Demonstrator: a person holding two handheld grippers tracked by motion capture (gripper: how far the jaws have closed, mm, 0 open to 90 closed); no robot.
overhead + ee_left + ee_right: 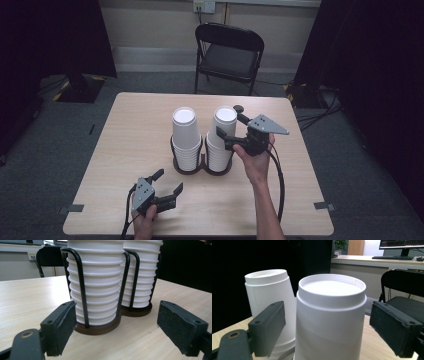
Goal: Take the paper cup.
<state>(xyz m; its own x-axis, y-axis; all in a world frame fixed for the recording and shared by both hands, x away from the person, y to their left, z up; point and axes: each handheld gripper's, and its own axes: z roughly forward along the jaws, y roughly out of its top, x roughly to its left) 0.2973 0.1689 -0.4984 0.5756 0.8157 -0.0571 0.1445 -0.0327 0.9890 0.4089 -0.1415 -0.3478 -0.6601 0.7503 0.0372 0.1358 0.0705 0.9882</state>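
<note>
The right stack of cups (222, 135) is sitting near the middle of the table (125, 150), and the right gripper (229, 121) is straddling its top cup, 1 jaw on each side. In the right gripper view that top cup (331, 322) is standing upside down between the 2 pads, its flat white base ringed by a raised lip, and both pads are standing off from its wall, so the jaws are spread wide and gripping nothing. The paper is plain matte white, tapering toward the top.

Just beside it the left stack of cups (186, 135) is rising to about the same height, leaning a little in the right gripper view (272, 315). Both stacks are made of nested inverted cups, their rolled rims showing as stepped white bands in the left gripper view (100, 282). They are standing in a holder (202, 167) with a dark brown double base (105, 327) and black wire loops running up the sides.

Down at the near edge, the left gripper (167, 184) is hanging low over the table, well apart from the holder, jaws parted wide and holding nothing, pointing at the holder's base. Each gripper is being held by a hand, a black cable trailing back from each.

Beyond the table a black folding chair (227, 55) is standing against the wall.
</note>
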